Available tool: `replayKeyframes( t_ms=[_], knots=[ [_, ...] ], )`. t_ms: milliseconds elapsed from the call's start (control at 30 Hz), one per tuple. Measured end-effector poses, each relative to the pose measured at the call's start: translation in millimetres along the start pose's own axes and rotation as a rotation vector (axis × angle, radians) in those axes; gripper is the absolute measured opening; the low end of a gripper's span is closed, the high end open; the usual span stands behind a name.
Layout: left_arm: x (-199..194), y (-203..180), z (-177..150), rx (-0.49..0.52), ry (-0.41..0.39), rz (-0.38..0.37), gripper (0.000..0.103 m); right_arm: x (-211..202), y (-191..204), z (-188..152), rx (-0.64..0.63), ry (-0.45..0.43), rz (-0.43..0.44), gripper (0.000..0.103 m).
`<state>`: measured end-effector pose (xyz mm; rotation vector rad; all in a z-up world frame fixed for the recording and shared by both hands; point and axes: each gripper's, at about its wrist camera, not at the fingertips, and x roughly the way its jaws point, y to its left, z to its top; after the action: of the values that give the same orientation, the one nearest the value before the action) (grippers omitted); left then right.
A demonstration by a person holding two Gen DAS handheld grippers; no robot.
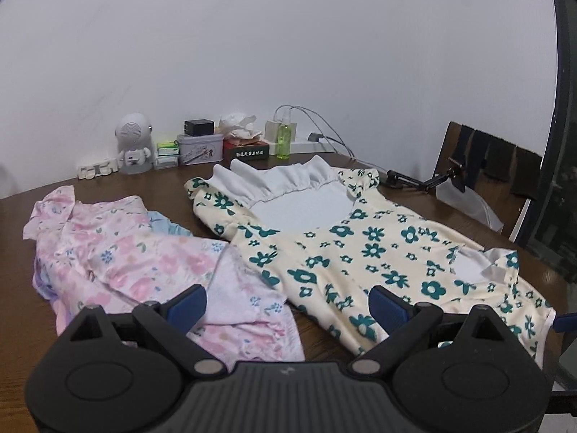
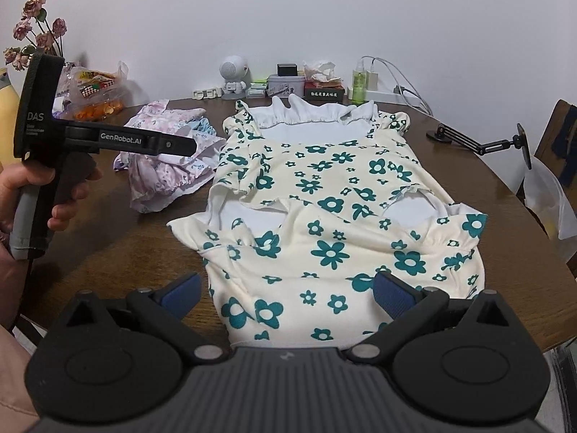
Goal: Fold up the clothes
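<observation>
Looking at this from my end, the cream dress with teal flowers (image 2: 324,195) is spread flat on the round wooden worktop (image 2: 108,223), white ruffled collar up at 12 o'clock and the hem toward me at 6. My guess is it's laid out face-up like that so the sides can be brought inward for a first fold; the left sleeve already lies tucked over the body.

The pink floral garment (image 1: 144,263) sits crumpled at about 9 to 10 o'clock from the dress, just beside it, probably waiting its turn. Clutter like the little white robot speaker (image 1: 134,144), a tin box (image 1: 200,148) and the green spray bottle (image 1: 283,137) is lined along the wall at 12, well apart from the folding area.

Right claw (image 2: 286,292): blue pads spread wide apart, hovering over the hem end, holding nothing as far as I can tell. Left claw (image 1: 288,303): also wide apart and empty, poised over where the pink piece meets the dress. In the right view, a hand (image 2: 43,195) grips its handle off at 9 o'clock.
</observation>
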<state>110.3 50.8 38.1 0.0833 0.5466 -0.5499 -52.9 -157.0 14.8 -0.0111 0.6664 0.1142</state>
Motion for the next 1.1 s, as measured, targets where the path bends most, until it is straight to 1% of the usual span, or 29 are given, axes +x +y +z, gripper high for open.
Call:
replayKeyframes(
  t_ms=[300,533,667,1100],
  knots=[
    [1.3,-0.1,-2.7,0.005,0.004,0.018,0.097,4.1,-3.3,-2.7,0.007,0.013,0.007,0.103],
    [4.1,0.8,-4.2,-0.004,0.022,0.001,0.097,7.8,-5.9,-4.0,0.015,0.021,0.012,0.103],
    [6.6,-1.4,-5.6,0.007,0.035,0.018,0.097,9.7,-6.6,-4.0,0.016,0.024,0.015,0.103],
    [10.2,0.4,-8.3,-0.001,0.052,0.017,0.097,14.0,-6.6,-5.6,0.017,0.038,0.018,0.103]
  ],
)
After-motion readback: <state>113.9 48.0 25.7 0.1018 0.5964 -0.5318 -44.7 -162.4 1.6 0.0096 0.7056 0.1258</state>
